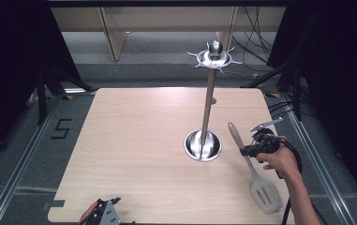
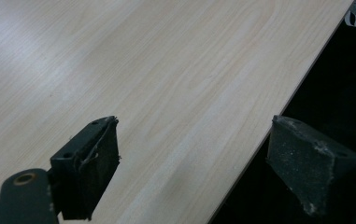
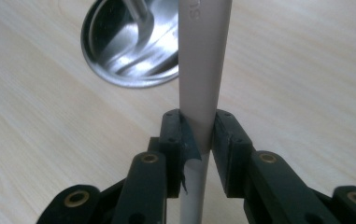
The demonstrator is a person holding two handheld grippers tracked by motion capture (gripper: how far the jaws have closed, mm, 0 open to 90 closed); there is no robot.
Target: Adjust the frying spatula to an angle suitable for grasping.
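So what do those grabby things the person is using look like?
Each hand-held gripper has two black jaws with brass-coloured rivets. The right hand-held gripper trails a black cable and carries a grey plate; the left hand-held gripper has dusty, worn pads. The forearm is bare, with no sleeve.

Slotted spatula [image 1: 253, 171]: pale grey, long tapered handle, flat slotted blade. Lying flat on the table [image 1: 138, 140] near its right edge, blade pointing toward the front right corner, handle end reaching inward; the handle is sitting clamped between two black jaws.
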